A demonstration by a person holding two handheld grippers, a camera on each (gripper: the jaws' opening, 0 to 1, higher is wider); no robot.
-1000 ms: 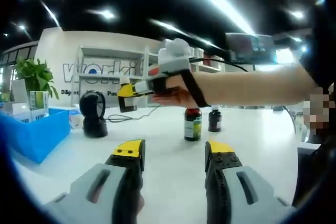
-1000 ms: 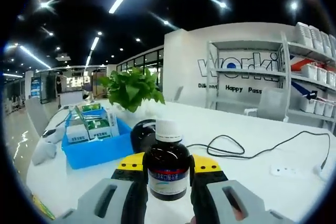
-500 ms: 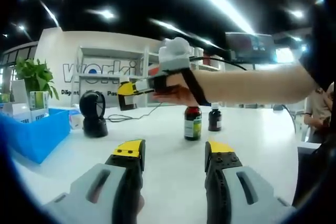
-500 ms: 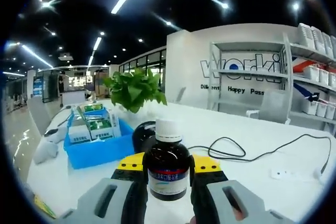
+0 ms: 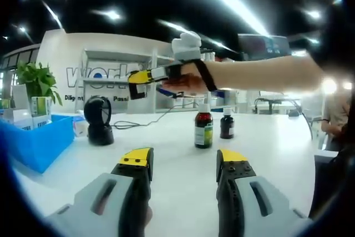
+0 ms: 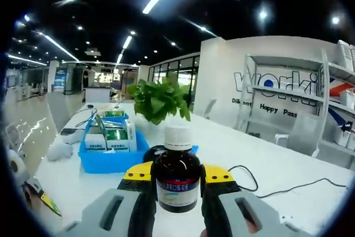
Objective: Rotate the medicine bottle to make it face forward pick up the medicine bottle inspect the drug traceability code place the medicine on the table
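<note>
A dark brown medicine bottle (image 6: 177,186) with a white cap and a white label stands upright between my right gripper's (image 6: 177,171) yellow-tipped jaws, which are shut on it. Its label faces the camera. In the left gripper view, a hand holds that right gripper (image 5: 138,77) up in the air, well above the white table (image 5: 177,148). My left gripper (image 5: 184,159) hovers low over the table, open with nothing between its jaws. Ahead of it stand a brown bottle with a green label (image 5: 203,130) and a smaller dark bottle (image 5: 226,126).
A black scanner on a stand (image 5: 99,120) sits at the left of the table, and a cable (image 5: 138,123) runs behind it. A blue bin (image 6: 108,156) holds several medicine boxes. A potted plant (image 6: 159,98) stands behind it. Shelves line the back wall.
My right gripper has risen higher above the table with the bottle still in it, and its view has swung left. My left gripper has stayed put.
</note>
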